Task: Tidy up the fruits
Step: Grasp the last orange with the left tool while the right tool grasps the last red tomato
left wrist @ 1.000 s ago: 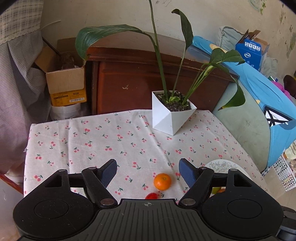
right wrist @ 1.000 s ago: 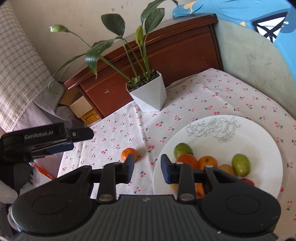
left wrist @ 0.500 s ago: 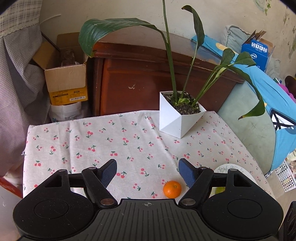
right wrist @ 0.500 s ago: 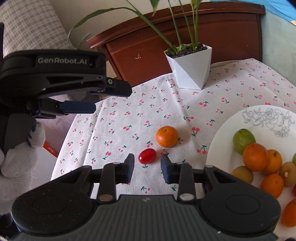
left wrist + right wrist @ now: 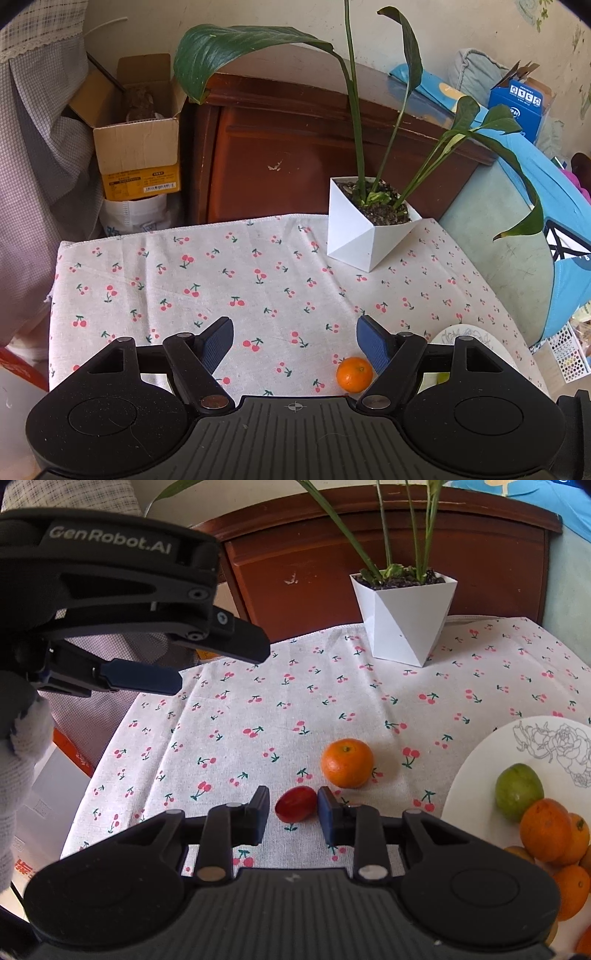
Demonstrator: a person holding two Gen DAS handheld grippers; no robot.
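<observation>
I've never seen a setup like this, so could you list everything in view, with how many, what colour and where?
Tablecloth: one, white with red cherries, covering the table.
Orange: one, orange, loose on the cloth left of the plate.
Tomato: one, small, red, on the cloth between the right fingers.
Plate: one, white with a drawn rose, at the right edge.
Fruit on plate: several orange, one green, piled together.
Plant: one, green leaves, white angular pot, far side of the cloth.
Cabinet: one, dark brown, behind the table.
Cardboard box: one, brown, left of the cabinet.
Left hand-held gripper: black, open, empty.
Right hand-held gripper: black, closing around the tomato.
Gloved hand: white, holding the left one.
</observation>
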